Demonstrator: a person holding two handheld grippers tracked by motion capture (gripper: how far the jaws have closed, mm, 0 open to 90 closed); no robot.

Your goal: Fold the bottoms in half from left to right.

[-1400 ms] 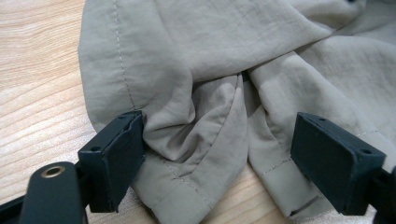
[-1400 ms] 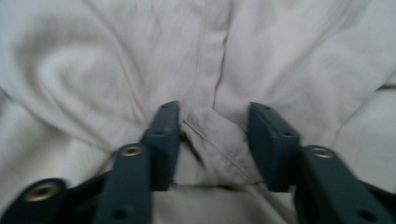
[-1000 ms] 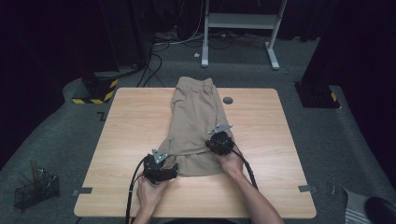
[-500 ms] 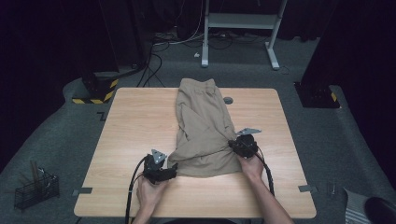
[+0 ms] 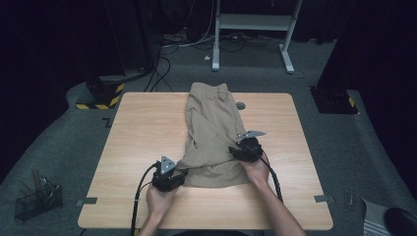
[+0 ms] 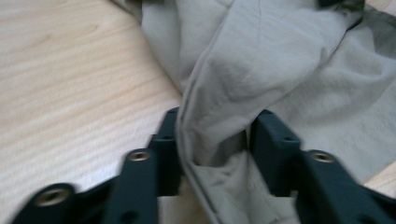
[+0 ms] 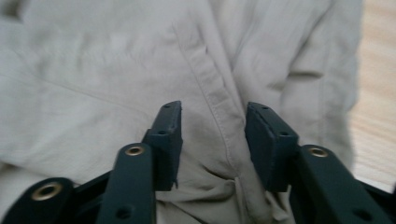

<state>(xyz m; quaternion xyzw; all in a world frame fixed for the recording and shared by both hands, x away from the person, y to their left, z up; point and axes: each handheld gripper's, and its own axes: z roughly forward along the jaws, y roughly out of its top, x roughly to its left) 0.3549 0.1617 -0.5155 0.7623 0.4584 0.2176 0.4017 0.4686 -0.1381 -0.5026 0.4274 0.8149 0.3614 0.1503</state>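
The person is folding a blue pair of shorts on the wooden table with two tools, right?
Almost right, but the colour is wrong. The shorts are beige, not blue, as the high view shows. They do lie on the wooden table, and the person works on them with the left tool and the right tool.

hidden: table (image 5: pixel 147 128) under trousers (image 5: pixel 211 128) | cut off: trousers, both gripper views
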